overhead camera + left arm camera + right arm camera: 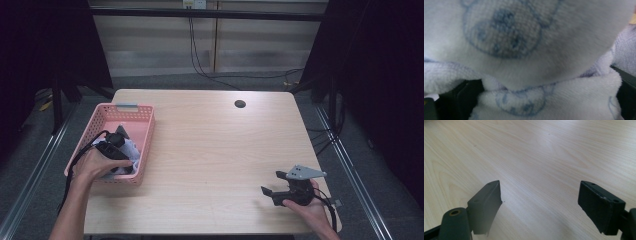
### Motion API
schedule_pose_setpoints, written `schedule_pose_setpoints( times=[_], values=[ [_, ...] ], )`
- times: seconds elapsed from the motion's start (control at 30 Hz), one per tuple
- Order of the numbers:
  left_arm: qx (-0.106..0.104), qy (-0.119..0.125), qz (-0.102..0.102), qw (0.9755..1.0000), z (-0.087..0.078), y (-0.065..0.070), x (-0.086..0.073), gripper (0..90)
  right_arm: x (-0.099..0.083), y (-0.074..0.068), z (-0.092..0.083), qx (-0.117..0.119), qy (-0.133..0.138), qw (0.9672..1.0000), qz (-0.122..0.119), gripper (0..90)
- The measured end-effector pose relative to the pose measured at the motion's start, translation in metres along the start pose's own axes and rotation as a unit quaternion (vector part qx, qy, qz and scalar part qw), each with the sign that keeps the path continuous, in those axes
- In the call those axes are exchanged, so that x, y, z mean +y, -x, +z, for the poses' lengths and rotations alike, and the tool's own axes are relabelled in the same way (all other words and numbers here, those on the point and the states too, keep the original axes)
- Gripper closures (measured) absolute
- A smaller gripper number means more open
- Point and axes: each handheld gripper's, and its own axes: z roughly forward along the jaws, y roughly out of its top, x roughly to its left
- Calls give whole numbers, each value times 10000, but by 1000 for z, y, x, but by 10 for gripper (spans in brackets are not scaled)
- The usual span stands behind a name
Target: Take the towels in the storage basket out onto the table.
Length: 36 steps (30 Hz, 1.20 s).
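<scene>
High view showed the left gripper (116,142) down in the pink basket (145,132) at the tabletop's left, fingers seemingly clenched into the soft, light towel (529,72); any bunched fold should hold. The right gripper (541,202) sat released.

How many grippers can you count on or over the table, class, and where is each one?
2. The left gripper is down inside the pink basket at the table's left edge, among a pale towel. The right gripper hovers above the bare table near its front right corner.
</scene>
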Motion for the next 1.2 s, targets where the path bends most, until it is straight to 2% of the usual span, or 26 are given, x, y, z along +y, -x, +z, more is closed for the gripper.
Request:
schedule_pose_setpoints(
  times=[0.03,0.13,0.27,0.33,0.37,0.47,0.5,0.53,0.6,0.67,0.73,0.77,0.8,0.83,0.87,0.9,0.93,0.97,1.0,1.03,1.1,1.13,1.17,1.2],
  values=[
    [-123,21,12,9999,-2,-1,-1,91,0,1,0,21,-4,10000,-5,185],
    [-207,97,22,9997,-5,3,-2,222,1,2,2,3,-7,10000,5,182],
    [-385,284,144,9988,-8,0,-6,328,2,2,3,-13,-3,10000,15,181],
    [-384,360,124,9985,-9,0,-7,379,2,1,4,-17,-21,10000,2,181],
    [-430,460,218,9978,-11,0,-9,401,2,1,4,-16,-37,10000,13,180],
    [-471,534,233,9972,-12,-1,-11,433,3,1,5,-14,-40,10000,18,179],
    [-428,734,323,9959,-13,0,-12,433,3,1,5,-29,-39,10000,18,177],
    [-375,910,265,9948,-15,1,-14,466,2,1,4,-30,-31,10000,18,177],
    [-395,891,374,9945,-17,2,-15,472,2,2,4,-38,-37,10000,24,176],
    [-450,958,317,9939,-17,1,-16,474,2,2,4,-42,-35,10000,30,175],
    [-521,1106,230,9922,-20,-2,-18,474,2,2,3,-50,-38,10000,38,175],
    [-583,1205,195,9908,-22,-4,-20,474,2,2,3,-50,-38,10000,38,175],
    [-733,1370,135,9878,-26,-8,-25,473,2,2,3,-56,-50,10000,52,175],
    [-809,1450,98,9861,-28,-11,-28,472,2,2,3,-52,-48,10000,47,175],
    [-809,1450,98,9861,-28,-11,-28,472,2,2,3,-52,-48,10000,47,175],
    [-924,1601,31,9828,-32,-14,-32,472,2,2,4,-41,-50,10000,46,175],
    [-940,1705,-4,9809,-34,-16,-34,470,2,2,4,-35,-56,10000,54,175],
    [-1050,1916,-63,9758,-39,-20,-38,470,2,2,4,-32,-68,10000,62,175],
    [-1050,1916,-63,9758,-39,-20,-38,469,2,2,4,-33,-64,10000,56,175],
    [-1145,2080,-127,9713,-44,-23,-42,469,3,1,4,-23,-54,10000,56,175],
    [-1167,2235,-199,9675,-50,-24,-45,468,2,1,4,-33,-60,10000,50,175],
    [-1167,2235,-199,9675,-50,-24,-45,468,2,1,4,-33,-60,10000,50,175],
    [-1204,2422,-299,9623,-57,-26,-48,468,3,2,4,-42,-47,10000,65,175],
    [-1204,2422,-299,9623,-57,-26,-48,468,3,2,4,-42,-47,10000,65,175]
  ],
)
